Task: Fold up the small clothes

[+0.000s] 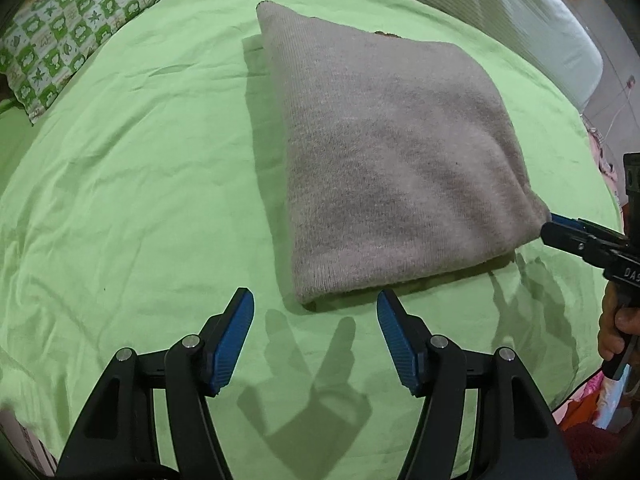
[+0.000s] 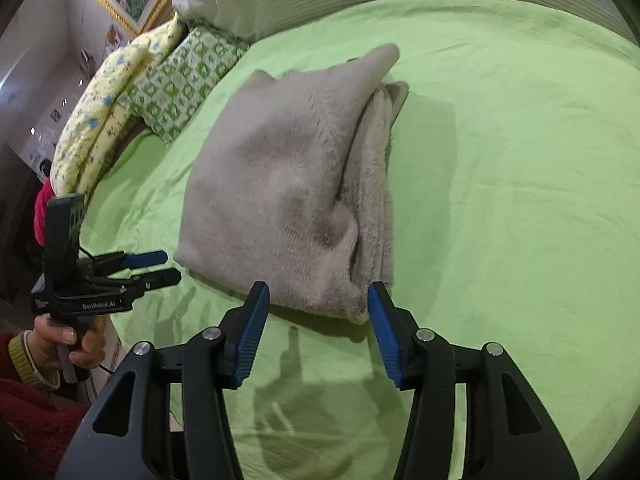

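The left gripper (image 1: pixel 316 320) is nearest the camera, its jaws apart with nothing between them, just short of the near left corner of the grey knit garment (image 1: pixel 384 160). The garment lies folded on the green sheet (image 1: pixel 140 200), with layered edges on its right side. At its near right corner the right gripper (image 2: pixel 318 312) is also parted and empty. To finish well, I would press the layers flat and align the edges.

Right gripper (image 1: pixel 554 226) body cut off by left-wrist view's right edge; whether its fingertips touch the grey knit garment (image 1: pixel 384 152) can't be told. Garment's far edge hidden.
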Tool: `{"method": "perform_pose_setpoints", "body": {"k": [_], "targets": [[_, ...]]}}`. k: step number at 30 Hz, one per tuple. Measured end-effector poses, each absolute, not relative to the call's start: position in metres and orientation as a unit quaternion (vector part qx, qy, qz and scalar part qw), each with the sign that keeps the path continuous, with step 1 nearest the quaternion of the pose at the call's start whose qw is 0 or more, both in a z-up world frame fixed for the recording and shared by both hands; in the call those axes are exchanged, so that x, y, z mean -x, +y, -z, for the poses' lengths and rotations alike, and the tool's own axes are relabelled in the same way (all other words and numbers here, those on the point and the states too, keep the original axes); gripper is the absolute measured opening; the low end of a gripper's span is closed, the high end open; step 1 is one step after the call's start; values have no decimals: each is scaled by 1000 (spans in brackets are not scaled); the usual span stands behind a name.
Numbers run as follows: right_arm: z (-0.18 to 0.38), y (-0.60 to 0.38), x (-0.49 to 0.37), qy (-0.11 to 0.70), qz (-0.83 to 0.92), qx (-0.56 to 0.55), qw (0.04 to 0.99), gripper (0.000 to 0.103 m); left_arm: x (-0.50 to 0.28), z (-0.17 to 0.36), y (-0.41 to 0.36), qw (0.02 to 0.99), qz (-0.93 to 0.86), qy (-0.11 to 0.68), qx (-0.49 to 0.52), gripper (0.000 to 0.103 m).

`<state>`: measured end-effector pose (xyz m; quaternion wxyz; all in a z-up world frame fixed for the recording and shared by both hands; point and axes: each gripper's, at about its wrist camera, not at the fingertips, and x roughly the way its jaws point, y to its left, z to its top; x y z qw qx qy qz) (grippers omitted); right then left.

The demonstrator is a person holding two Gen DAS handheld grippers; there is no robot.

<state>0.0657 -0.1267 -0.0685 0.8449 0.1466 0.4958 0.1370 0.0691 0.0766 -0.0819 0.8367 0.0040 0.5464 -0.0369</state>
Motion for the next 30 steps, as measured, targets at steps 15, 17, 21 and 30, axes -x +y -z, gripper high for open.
{"method": "perform_pose_setpoints", "body": {"k": [15, 17, 21, 30], "targets": [[69, -138, -82, 520, -124, -121, 836, 11, -77, 99, 86, 827, 11, 561, 17, 62], [75, -148, -84, 525, -125, -162, 826, 13, -75, 97, 86, 825, 11, 564, 19, 59], [52, -164, -92, 472, -121, -213, 847, 66, -70, 73, 88, 838, 29, 544, 40, 61], [57, -184, -185, 452, -104, -272, 843, 69, -116, 59, 99, 839, 9, 534, 109, 62]]}}
